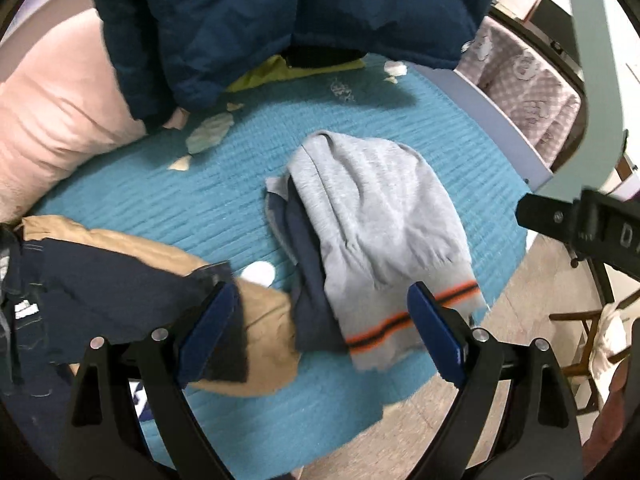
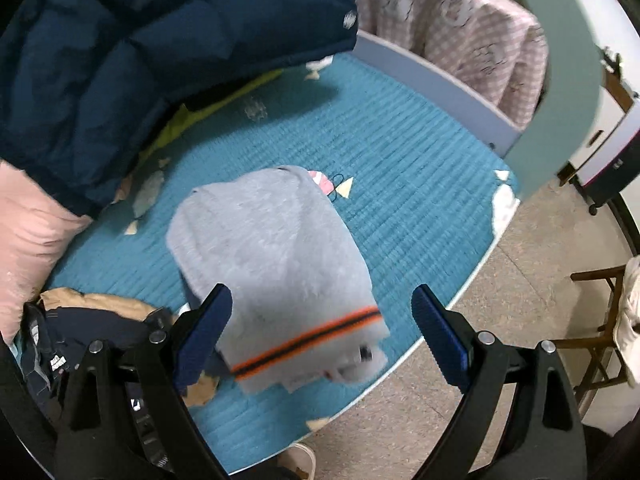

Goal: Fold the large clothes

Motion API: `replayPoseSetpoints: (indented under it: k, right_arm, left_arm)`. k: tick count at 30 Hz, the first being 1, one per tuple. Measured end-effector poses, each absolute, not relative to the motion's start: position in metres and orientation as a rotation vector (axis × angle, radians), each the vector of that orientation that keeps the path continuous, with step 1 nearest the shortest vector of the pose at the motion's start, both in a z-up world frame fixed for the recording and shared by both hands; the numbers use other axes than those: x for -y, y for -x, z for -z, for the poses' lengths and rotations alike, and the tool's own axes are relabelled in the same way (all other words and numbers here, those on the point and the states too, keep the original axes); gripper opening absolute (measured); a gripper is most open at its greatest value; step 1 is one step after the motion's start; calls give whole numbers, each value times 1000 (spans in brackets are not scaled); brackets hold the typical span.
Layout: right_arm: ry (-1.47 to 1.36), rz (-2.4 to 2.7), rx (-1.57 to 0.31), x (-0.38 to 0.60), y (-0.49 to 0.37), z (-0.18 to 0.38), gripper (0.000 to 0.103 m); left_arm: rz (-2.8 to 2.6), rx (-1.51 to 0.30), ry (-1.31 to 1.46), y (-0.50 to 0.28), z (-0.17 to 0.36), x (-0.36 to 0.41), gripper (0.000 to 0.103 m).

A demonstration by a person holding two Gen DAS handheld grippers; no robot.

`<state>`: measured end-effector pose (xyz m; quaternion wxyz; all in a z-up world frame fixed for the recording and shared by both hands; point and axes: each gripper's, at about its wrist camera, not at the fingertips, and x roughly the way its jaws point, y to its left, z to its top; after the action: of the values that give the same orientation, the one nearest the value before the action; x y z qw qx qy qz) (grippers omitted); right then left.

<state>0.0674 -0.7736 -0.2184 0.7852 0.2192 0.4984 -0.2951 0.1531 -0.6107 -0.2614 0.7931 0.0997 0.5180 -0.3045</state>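
Sweater (image 1: 376, 216), grey with an orange stripe, lies folded on the blue bed cover (image 1: 200, 200) in the left view. The left gripper (image 1: 320, 332) hangs above it, wide apart and empty. In the right view, the right gripper (image 2: 322, 332) is empty too. This fold looks done. Next, reach for the far blue coat (image 2: 120, 60).

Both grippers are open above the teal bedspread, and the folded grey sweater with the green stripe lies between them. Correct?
Not quite. The grey sweater has an orange stripe, clearest in the right wrist view. The left gripper and right gripper are indeed open above the teal bedspread.
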Motion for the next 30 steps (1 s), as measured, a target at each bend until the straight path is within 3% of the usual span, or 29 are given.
replayPoseSetpoints:
  k: [13, 30]
  right_arm:
    - [-408, 622, -946, 632, 30, 136, 88]
    - [-295, 536, -706, 437, 129, 67, 93]
  left_arm:
    - [693, -1020, -199, -78, 175, 495, 89]
    - [653, -874, -144, 26, 99, 279, 89]
